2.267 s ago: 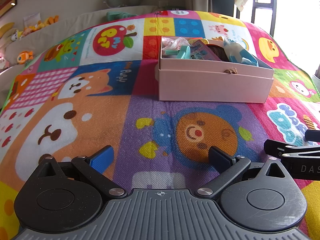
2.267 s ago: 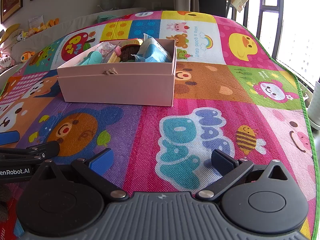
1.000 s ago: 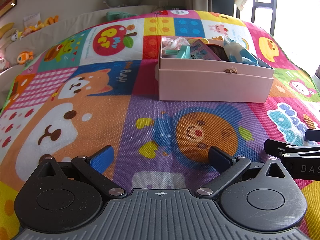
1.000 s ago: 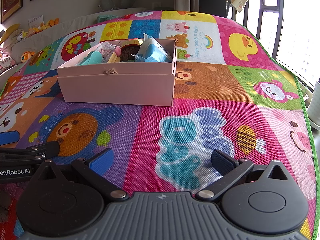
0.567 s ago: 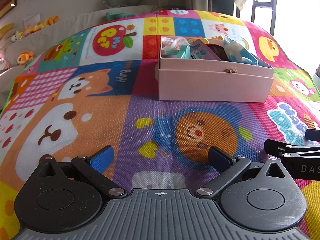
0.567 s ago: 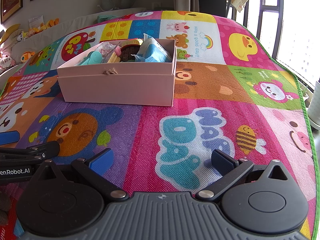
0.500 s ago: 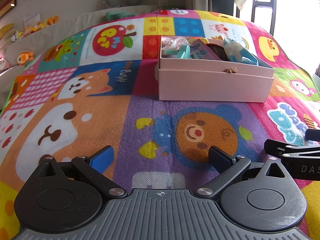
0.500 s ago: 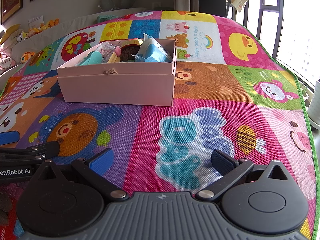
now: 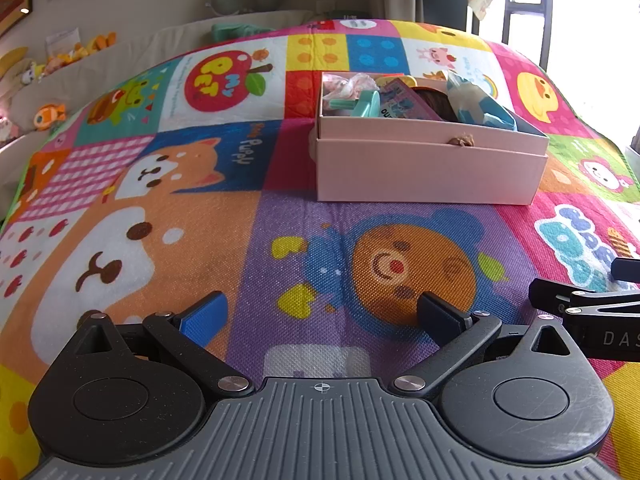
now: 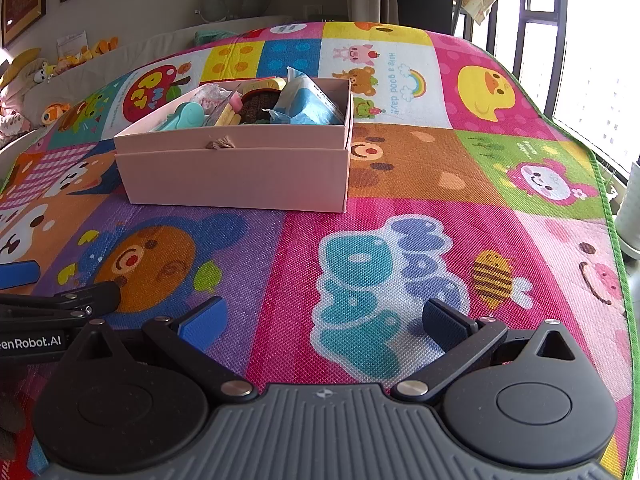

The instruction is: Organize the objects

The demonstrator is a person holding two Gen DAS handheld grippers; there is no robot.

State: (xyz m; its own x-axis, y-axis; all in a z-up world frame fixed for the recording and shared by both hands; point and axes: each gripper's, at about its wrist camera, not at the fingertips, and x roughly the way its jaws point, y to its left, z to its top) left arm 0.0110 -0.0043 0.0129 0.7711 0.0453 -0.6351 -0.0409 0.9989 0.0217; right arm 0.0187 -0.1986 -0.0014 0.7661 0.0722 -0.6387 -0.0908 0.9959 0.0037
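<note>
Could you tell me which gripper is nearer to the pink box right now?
Left, slightly. The left gripper faces the pink box almost squarely across the mat; the right gripper sits off to the box's right, both open and empty.

the left gripper (image 9: 320,314) has a ribbed grey body, two round black discs scuffed with fine scratches, black linkage arms with silver screws — one blue finger pad, one black. the right gripper (image 10: 322,318) looks the same; white lettering "enrobot.ai" marks the left one's side.

An open pink box (image 9: 430,172), packed with small items, sits on the mat.
</note>
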